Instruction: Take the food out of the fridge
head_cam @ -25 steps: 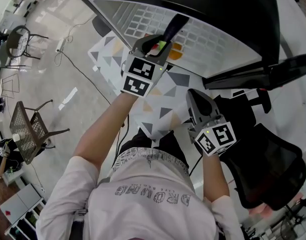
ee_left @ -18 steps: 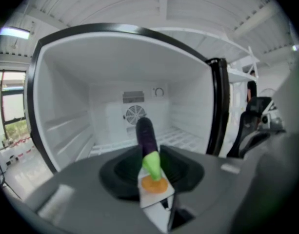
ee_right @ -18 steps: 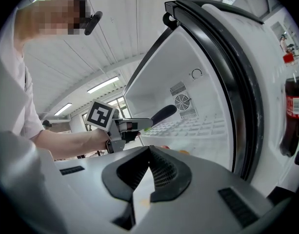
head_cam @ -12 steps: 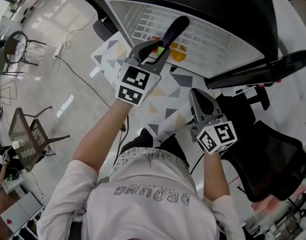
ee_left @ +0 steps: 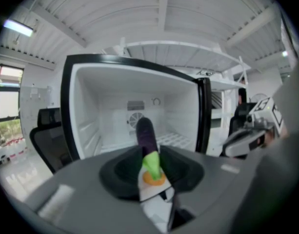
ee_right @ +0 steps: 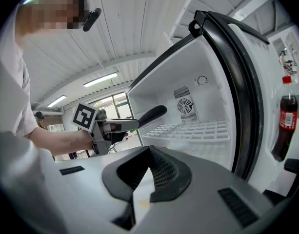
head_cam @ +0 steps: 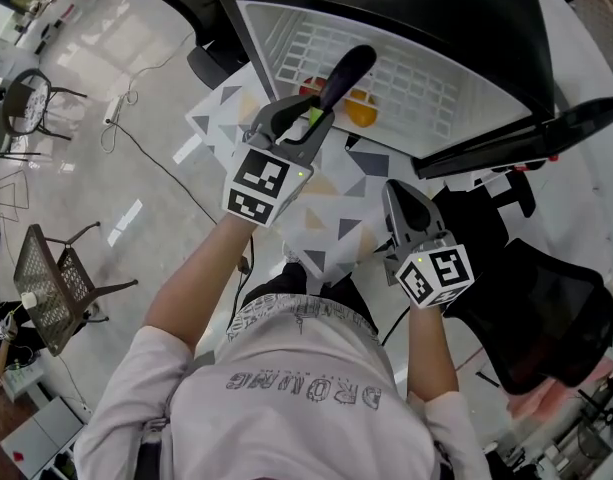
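Left gripper [head_cam: 308, 118] clamps eggplant [head_cam: 344, 71] before fridge [head_cam: 416, 8] mouth — centred between frame edges; right gripper [head_cam: 398, 196] — jaws together.

The person wears a white short-sleeved T-shirt [head_cam: 296, 418] with grey block lettering [head_cam: 306, 390] printed across the front, and dark legwear [head_cam: 286, 286] shows below its hem. The left gripper [head_cam: 316, 108] and the right gripper [head_cam: 396, 193] are both moulded in matt grey plastic, with black ribbed pads lining the inside of the jaws. Each carries a white cube [head_cam: 256, 186] printed with black square markers, with a small green light on it.
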A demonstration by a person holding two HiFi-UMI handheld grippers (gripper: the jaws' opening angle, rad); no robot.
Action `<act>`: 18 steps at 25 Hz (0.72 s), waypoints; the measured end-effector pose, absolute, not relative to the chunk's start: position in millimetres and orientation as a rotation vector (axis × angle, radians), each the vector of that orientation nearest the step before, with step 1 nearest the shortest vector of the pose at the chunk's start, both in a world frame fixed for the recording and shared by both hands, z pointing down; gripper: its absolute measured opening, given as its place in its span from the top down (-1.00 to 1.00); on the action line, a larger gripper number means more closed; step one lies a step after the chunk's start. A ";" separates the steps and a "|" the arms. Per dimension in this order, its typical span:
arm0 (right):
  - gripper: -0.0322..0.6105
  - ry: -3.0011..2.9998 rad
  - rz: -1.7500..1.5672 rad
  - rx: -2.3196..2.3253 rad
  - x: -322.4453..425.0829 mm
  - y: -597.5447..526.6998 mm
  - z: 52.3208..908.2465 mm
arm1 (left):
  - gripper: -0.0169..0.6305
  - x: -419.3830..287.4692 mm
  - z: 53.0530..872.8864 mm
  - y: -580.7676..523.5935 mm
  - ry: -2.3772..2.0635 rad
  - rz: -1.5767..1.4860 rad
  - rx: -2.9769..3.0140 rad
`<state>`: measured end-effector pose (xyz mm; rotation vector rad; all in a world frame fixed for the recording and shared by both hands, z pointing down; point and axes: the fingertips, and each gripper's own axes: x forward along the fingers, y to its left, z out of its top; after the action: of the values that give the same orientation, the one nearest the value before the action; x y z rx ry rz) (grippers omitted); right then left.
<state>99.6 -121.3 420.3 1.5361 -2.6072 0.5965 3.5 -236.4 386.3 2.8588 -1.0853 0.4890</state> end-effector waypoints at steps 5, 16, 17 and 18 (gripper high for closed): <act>0.90 -2.586 0.570 1.553 94.0 -120.3 417.9 | 0.59 -9.5 384.2 -227.5 -1.059 0.463 2.870; 0.90 -2.563 0.531 1.586 81.6 -117.3 409.9 | 0.58 -42.0 391.4 -207.8 -1.016 0.411 2.879; 0.90 -2.562 0.529 1.590 80.5 -117.1 408.9 | 0.58 -44.4 391.2 -206.5 -1.012 0.405 2.883; 0.90 -2.561 0.526 1.592 79.5 -117.0 408.0 | 0.59 -46.8 391.3 -205.4 -1.008 0.402 2.884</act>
<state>79.5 -117.0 408.0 1.5923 -2.5605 0.5259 -46.8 -205.4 391.3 2.8843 -1.0084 0.4018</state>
